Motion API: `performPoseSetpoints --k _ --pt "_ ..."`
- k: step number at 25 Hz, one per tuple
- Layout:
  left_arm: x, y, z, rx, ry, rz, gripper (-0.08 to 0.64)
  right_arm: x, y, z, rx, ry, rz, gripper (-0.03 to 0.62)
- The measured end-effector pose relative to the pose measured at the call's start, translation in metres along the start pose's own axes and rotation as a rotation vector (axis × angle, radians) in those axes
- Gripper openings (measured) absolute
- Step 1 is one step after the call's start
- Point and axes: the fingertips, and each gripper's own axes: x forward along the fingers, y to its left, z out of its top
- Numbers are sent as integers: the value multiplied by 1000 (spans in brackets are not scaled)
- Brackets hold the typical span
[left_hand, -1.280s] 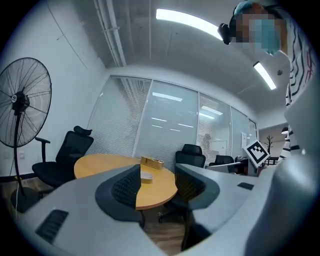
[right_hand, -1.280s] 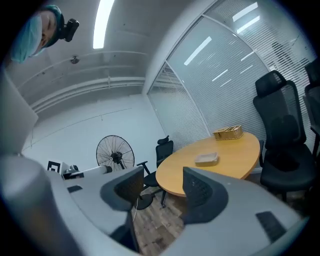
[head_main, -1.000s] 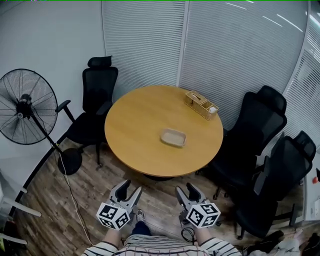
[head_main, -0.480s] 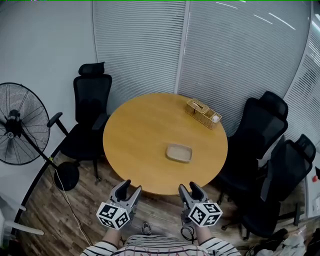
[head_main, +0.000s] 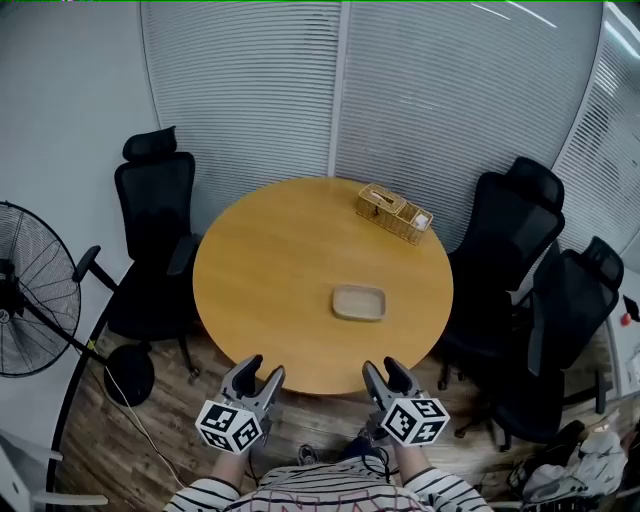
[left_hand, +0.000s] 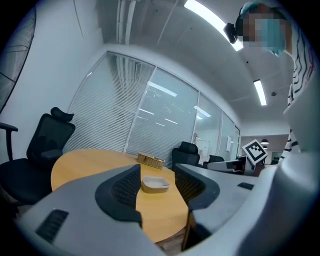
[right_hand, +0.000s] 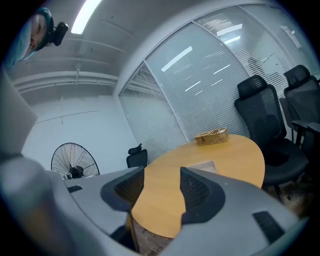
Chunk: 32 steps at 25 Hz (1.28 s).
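**Meeting room, round table: two empty grippers wait at its near edge**

Glass walls with slatted blinds (head_main: 400, 90) fill the top of the head view, above a wood-plank floor (head_main: 150, 440). A round wooden table (head_main: 270, 260) stands mid-frame. A black office chair (head_main: 150, 230) is at its left and two more chairs (head_main: 510, 250) are at its right. A standing fan (head_main: 30, 300) shows at the left edge.

A shallow beige dish (head_main: 359, 302) lies on the table, a little right of its centre and toward the near side. A wicker basket (head_main: 394, 212) sits well apart from it, close to the far right rim.

The left gripper (head_main: 258, 370) hangs at the lower left of centre, just off the table's near edge. Its jaws stand apart with nothing clamped between them. In the left gripper view the dish shows through the gap, out on the tabletop and untouched.

The right gripper (head_main: 382, 368) hangs beside it at the lower right of centre, also just short of the rim. Its jaws are likewise spread and hold nothing. Through that gap only bare tabletop shows, with the dish just above the right jaw.
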Motion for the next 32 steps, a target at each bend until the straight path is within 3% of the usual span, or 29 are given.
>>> performPoseSetpoints --k 12,21,32 --pt "44 26 -3 -13 18 13 192 45 -35 10 14 15 -15 225" --pt "132 34 -6 -19 57 12 192 93 -102 35 21 43 -49 215" --pt "246 50 -34 -54 139 -4 192 161 -187 49 15 99 -98 201"
